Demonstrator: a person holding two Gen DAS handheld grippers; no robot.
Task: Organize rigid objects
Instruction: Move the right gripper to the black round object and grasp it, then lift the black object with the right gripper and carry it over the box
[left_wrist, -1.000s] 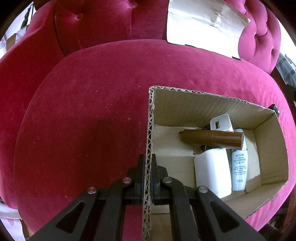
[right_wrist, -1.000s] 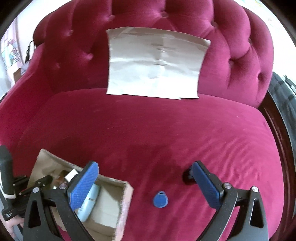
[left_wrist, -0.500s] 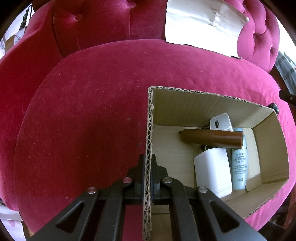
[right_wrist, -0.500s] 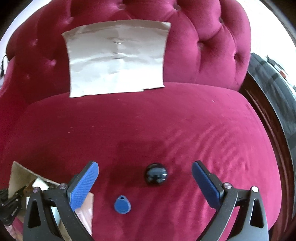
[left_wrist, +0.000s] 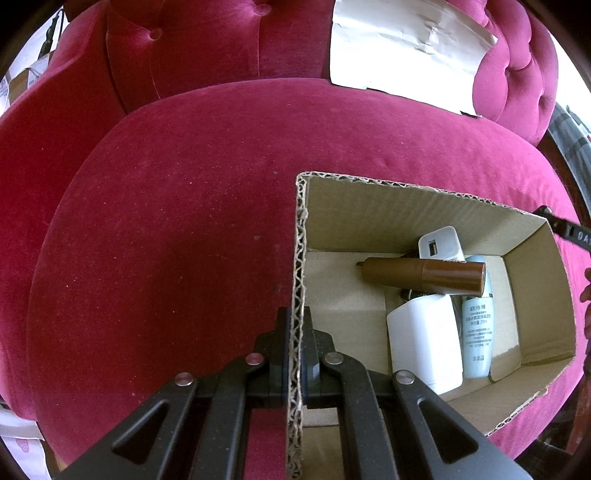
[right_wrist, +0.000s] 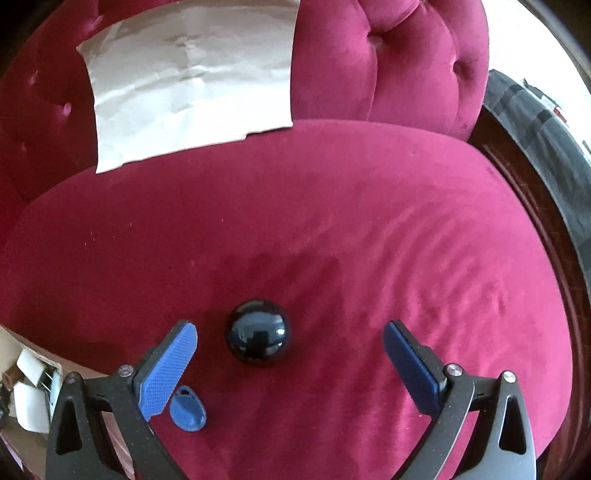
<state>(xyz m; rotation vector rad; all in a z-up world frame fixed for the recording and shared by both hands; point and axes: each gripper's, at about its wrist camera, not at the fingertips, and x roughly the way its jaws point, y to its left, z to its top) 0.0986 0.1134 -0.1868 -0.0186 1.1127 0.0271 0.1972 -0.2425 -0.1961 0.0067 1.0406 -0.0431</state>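
Observation:
My left gripper (left_wrist: 294, 325) is shut on the near-left wall of an open cardboard box (left_wrist: 406, 206) that rests on the red velvet seat. In the box lie a brown tube (left_wrist: 424, 277), a white charger (left_wrist: 441, 243), a white block (left_wrist: 424, 343) and a pale blue tube (left_wrist: 478, 332). My right gripper (right_wrist: 290, 345) is open just above the seat. A glossy black ball (right_wrist: 258, 338) lies between its blue pads, nearer the left pad (right_wrist: 168, 369). A small blue key fob (right_wrist: 187, 408) lies beside that left pad. The box corner shows at the left edge (right_wrist: 22, 387).
The red tufted backrest (right_wrist: 388, 62) stands behind the seat, with a sheet of pale paper (right_wrist: 188, 77) leaning on it. The seat's dark wooden rim (right_wrist: 546, 229) curves along the right. A dark checked fabric (right_wrist: 554, 125) lies beyond the rim.
My right gripper has swung right and closer to the seat, so the black ball now sits larger between its pads and the fob is by the left pad. The left gripper keeps hold of the box.

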